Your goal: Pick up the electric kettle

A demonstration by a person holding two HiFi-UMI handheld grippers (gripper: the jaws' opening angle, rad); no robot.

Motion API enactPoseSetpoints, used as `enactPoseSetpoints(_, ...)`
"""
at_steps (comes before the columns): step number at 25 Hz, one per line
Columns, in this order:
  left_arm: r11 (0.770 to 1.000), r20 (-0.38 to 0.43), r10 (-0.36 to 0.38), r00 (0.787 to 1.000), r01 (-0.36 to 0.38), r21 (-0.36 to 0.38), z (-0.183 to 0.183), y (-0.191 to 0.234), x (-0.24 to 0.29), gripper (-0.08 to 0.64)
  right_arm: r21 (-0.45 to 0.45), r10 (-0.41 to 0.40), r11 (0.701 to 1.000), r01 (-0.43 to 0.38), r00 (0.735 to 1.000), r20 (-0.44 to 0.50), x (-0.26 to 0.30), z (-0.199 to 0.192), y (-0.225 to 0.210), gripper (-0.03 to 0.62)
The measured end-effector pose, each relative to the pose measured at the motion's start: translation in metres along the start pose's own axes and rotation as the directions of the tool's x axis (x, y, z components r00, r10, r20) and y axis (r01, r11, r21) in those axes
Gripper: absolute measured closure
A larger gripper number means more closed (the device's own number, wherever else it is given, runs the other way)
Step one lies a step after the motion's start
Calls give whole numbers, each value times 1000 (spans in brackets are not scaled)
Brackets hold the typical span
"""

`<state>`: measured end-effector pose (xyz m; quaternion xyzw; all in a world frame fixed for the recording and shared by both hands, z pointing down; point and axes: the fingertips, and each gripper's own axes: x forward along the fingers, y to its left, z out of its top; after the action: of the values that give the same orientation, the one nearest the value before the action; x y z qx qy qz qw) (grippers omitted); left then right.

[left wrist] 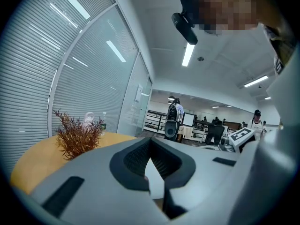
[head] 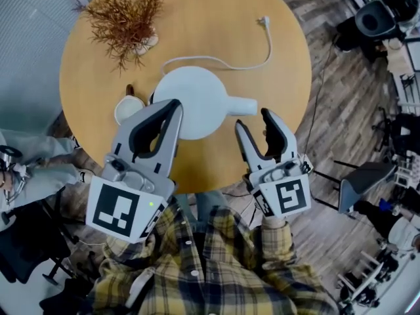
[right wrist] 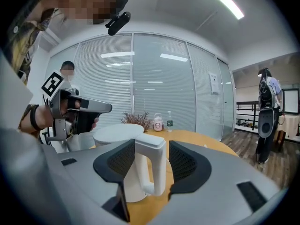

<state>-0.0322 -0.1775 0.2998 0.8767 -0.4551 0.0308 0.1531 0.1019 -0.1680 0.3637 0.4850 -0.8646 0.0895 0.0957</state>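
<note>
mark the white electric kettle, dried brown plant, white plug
white electric kettle (head: 205, 97), head view, lid
dried brown plant (head: 125, 15), head view, twigs
white plug (head: 264, 21), head view, cord end

White kettle, tan table, perhaps pink bottle

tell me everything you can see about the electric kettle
The electric kettle is plain white, plastic by the look of it, with a round closed top. It stands upright on the round wooden table. Its boxy loop handle points toward the right tongs, which are open and lined up with it, with no pad pressing on it. A white cord curls away from it to a plug lying loose on the table.
</note>
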Motion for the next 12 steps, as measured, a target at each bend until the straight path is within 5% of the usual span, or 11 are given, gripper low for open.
enactPoseSetpoints(12, 1000, 5, -2, 1000, 2, -20, -8, 7, 2, 558, 9, -25, 1000, 25, 999, -47, 21, -43, -8, 362)
